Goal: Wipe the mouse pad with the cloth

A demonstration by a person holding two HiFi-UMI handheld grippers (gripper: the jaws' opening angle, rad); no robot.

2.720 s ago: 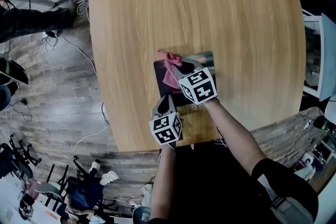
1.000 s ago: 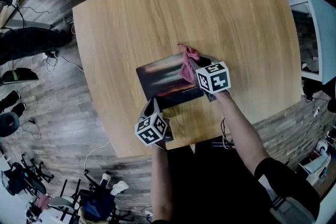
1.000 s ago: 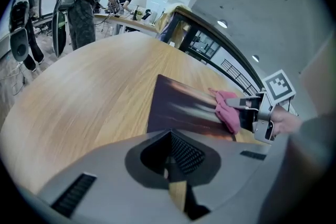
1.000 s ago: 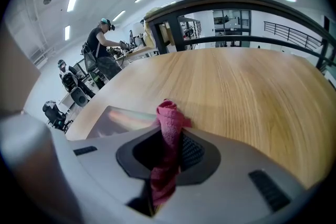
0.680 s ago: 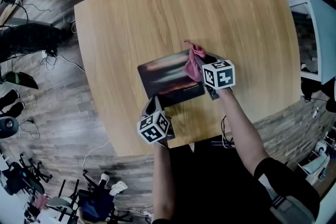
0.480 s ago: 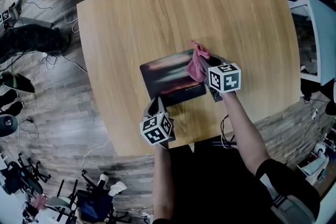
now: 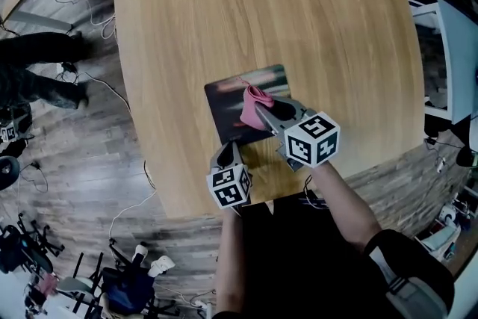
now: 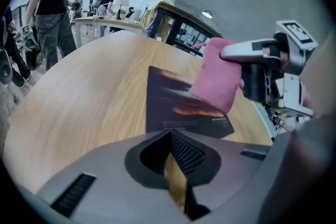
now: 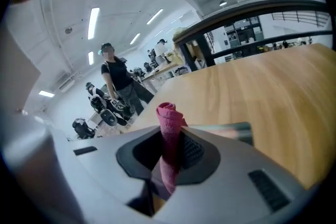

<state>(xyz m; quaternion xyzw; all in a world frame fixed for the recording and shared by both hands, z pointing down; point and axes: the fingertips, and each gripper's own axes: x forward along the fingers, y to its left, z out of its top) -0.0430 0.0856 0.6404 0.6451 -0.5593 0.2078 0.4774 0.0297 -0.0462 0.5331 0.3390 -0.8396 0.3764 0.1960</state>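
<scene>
The crumpled pink cloth (image 7: 252, 102), clamped in the right tool (image 7: 261, 112), is being drawn back from the right end of the dark rectangular mouse pad (image 7: 226, 97) towards its middle, at frame centre. Another wiping pass is judged to be starting. The left tool (image 7: 229, 151), closed and empty, is being held just beside the pad's lower left corner.

No text, brand or number is legible. A thin line of pale print on the mouse pad (image 8: 169, 107), just ahead of the left gripper (image 8: 176, 165), is too blurred to read.
</scene>
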